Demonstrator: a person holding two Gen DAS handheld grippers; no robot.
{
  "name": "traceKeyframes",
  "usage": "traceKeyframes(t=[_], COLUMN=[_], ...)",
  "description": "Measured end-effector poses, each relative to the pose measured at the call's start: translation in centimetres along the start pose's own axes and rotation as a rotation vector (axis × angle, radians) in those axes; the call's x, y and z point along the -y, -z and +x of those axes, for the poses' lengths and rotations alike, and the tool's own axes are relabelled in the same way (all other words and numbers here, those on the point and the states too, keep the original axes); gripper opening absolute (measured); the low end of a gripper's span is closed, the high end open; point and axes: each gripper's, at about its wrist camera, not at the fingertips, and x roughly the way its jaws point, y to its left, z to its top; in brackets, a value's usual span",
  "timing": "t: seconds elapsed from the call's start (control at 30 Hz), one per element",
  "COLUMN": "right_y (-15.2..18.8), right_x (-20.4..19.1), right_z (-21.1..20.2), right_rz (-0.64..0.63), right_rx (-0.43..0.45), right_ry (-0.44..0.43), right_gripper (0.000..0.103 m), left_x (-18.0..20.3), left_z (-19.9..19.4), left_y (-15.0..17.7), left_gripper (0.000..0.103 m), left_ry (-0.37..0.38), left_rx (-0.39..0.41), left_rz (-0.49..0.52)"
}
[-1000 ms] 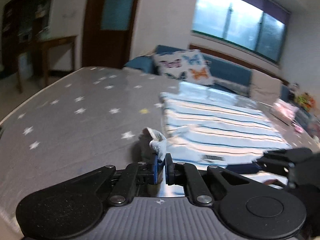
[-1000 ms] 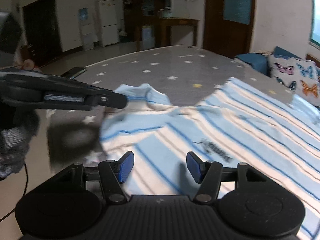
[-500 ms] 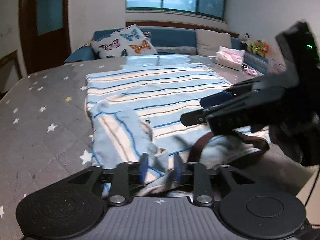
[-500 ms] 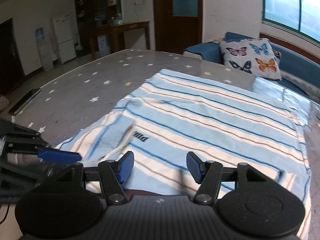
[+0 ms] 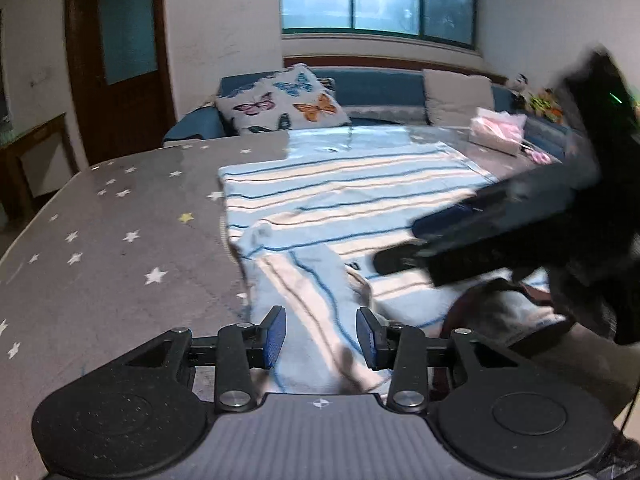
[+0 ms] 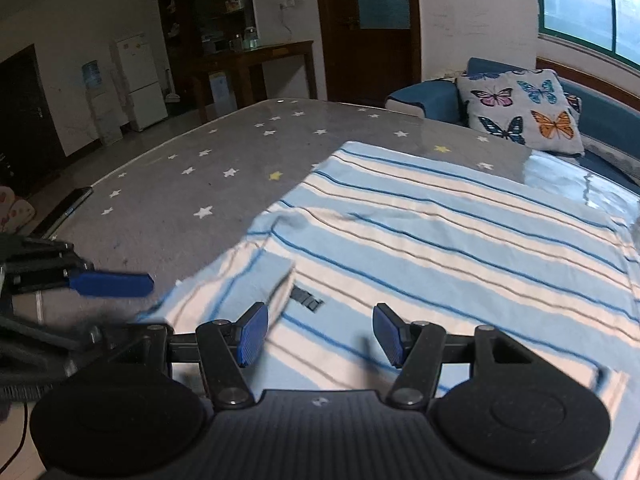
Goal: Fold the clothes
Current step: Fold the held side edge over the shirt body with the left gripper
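The shirt [image 6: 460, 240] lay flat on the bench [image 6: 192, 184], its left sleeve [image 5: 304, 280] already folded in. Both the left hand-held gripper [image 5: 321, 338] and the right hand-held gripper [image 6: 319, 334] stood apart, empty. The other folds remained.

Grey star-printed surface [image 6: 208, 168] carries a blue-striped shirt [image 6: 460, 240] spread flat, with a pink tissue pack [image 5: 498, 130] at two o'clock.

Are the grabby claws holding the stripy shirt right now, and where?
No, nothing is held. The left gripper and the right gripper are both open, with the striped shirt lying on the starry table between their fingers, unpinched.
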Motion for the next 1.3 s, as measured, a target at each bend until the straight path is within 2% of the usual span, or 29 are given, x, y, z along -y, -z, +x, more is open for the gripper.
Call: traceKeyframes(t=[0.23,0.37,0.43,0.57,0.77,0.93,1.07,1.2,1.3], right_y=[0.2,1.4,1.9,2.2,1.3,1.7,0.3,-1.4,-1.6], right_x=[-0.4,0.3,0.7,1.1,0.0,-0.1,0.1,-0.8,-1.5], right_z=[2.2,1.1,0.4,-0.5,-0.2,0.7,0.5,1.6,3.5], right_rz=[-0.015,-0.027,-0.035,-0.026,-0.016,-0.046,-0.034,-0.03,-0.047], right_rx=[-0.079,-0.099,-0.106,-0.093,-0.052,-0.083,-0.051,-0.024,-0.046], right_ry=[-0.021,0.0,0.022,0.032,-0.036,-0.011,-0.007,-0.049,-0.047], right_gripper=[0.06,0.06,0.06,0.06,0.06,0.06,0.06,0.06,0.06], left_x=[1.6,2.0,2.0,2.2,1.7,0.5,0.0,0.0,0.0], left_z=[0.8,0.9,1.1,1.0,0.3,-0.4,0.0,0.7,0.8], left_y=[0.7,0.9,1.0,1.2,1.2,1.2,1.2,1.5,1.5], left_gripper=[0.043,0.043,0.047,0.048,0.049,0.049,0.049,0.049,0.049], left_ry=[0.032,0.036,0.036,0.033,0.017,-0.008,-0.012,-0.004,-0.013], left_rx=[-0.019,-0.018,-0.025,-0.035,-0.028,-0.016,-0.026,-0.054,-0.061], left_rz=[0.059,0.082,0.087,0.103,0.096,0.07,0.067,0.078,0.096])
